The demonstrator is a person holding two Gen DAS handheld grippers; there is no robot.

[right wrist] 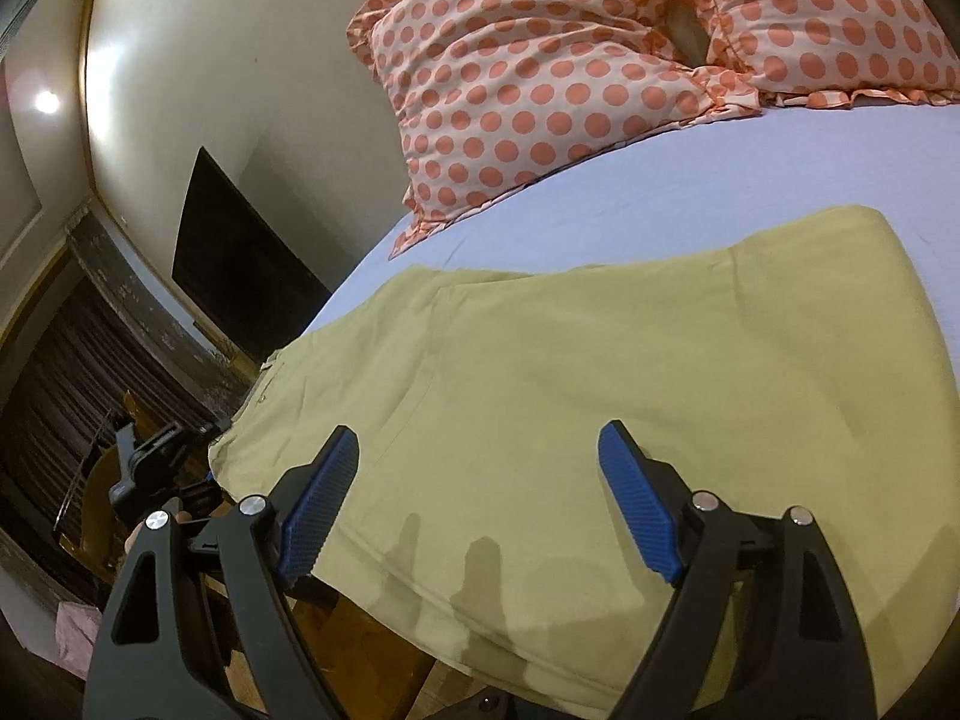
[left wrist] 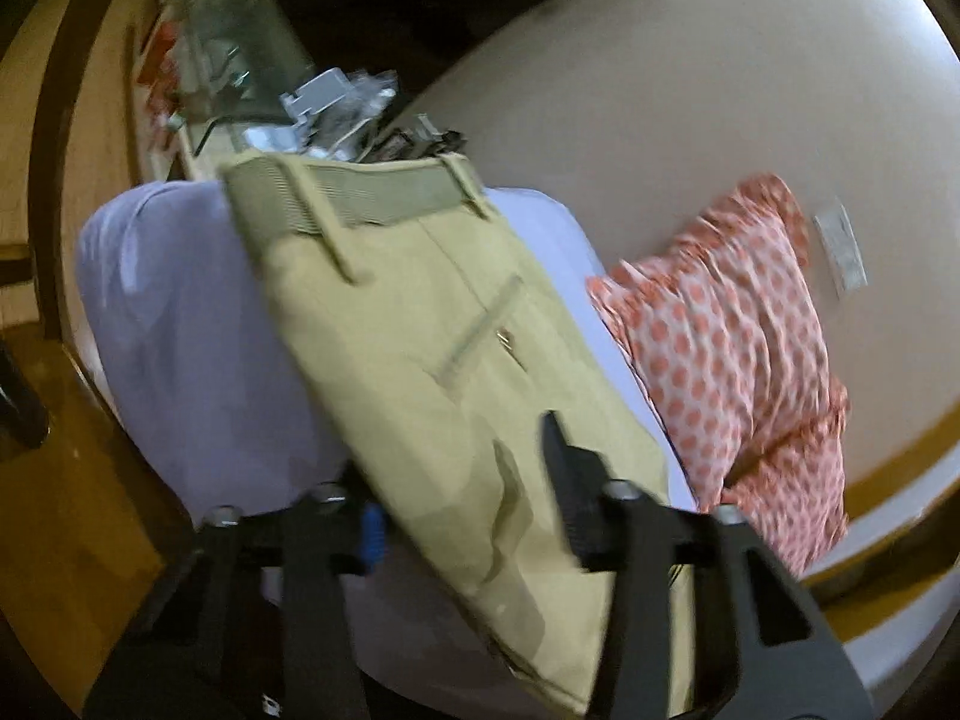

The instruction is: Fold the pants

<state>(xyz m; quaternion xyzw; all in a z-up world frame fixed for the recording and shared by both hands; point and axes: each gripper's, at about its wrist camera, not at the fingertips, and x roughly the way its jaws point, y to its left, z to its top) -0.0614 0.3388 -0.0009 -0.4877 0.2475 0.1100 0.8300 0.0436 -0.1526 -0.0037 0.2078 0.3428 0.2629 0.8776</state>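
Observation:
Khaki pants (left wrist: 432, 348) lie folded flat on a lavender bed sheet (left wrist: 198, 324), waistband at the far end in the left wrist view. My left gripper (left wrist: 462, 480) is open, one finger on each side of the pants' near part, holding nothing. In the right wrist view the pants (right wrist: 570, 372) spread across the bed, their near edge at the bed's edge. My right gripper (right wrist: 480, 468) is open just above that near edge, holding nothing. The left gripper's body (right wrist: 156, 462) shows at the pants' left end.
Two orange polka-dot pillows (right wrist: 540, 90) lie at the head of the bed against the beige wall (right wrist: 240, 60). A dark panel (right wrist: 240, 276) stands beside the bed. A cluttered shelf (left wrist: 312, 102) stands beyond the waistband. Wooden floor (left wrist: 72, 510) lies beside the bed.

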